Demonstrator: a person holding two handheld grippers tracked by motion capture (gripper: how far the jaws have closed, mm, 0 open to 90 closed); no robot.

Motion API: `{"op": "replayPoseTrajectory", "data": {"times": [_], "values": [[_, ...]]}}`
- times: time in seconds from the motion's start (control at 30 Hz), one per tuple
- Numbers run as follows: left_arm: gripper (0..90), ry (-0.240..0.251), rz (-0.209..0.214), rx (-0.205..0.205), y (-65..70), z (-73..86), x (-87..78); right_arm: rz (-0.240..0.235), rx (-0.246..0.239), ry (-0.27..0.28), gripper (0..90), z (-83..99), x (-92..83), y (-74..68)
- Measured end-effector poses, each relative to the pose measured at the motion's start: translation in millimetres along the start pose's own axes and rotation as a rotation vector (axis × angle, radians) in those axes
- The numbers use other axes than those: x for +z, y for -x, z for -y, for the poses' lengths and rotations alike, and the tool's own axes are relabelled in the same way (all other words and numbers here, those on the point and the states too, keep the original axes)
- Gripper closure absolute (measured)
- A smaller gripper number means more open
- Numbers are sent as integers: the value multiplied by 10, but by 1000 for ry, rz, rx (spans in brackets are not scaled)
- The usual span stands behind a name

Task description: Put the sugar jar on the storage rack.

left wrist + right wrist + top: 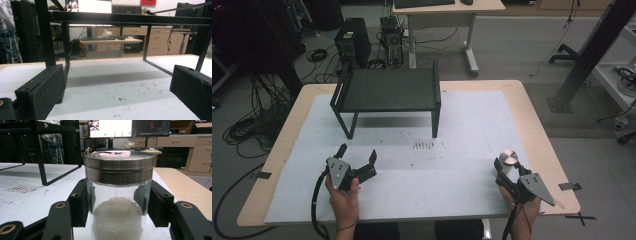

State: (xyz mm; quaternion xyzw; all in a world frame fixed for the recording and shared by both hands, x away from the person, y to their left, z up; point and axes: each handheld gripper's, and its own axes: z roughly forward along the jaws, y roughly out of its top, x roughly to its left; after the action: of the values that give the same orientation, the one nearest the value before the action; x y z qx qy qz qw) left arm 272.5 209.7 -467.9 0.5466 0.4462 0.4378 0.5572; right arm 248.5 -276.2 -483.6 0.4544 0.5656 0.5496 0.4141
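Right gripper view reveals white grains (117, 217) inside the clamped jar (118, 195).

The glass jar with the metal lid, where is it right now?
The glass jar stands at the table's near right in the high view, clamped between the right tool's jaws, well right of the black rack.

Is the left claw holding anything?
No. In the left gripper view the left claw stands open, with bare white table cover between its jaws.
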Motion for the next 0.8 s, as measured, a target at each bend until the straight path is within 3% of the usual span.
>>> {"op": "replayPoseTrajectory", "data": {"times": [0.8], "values": [[4,1,-2,-3,-1,1,-2,6,-3,2,442,1,-2,-4]]}}
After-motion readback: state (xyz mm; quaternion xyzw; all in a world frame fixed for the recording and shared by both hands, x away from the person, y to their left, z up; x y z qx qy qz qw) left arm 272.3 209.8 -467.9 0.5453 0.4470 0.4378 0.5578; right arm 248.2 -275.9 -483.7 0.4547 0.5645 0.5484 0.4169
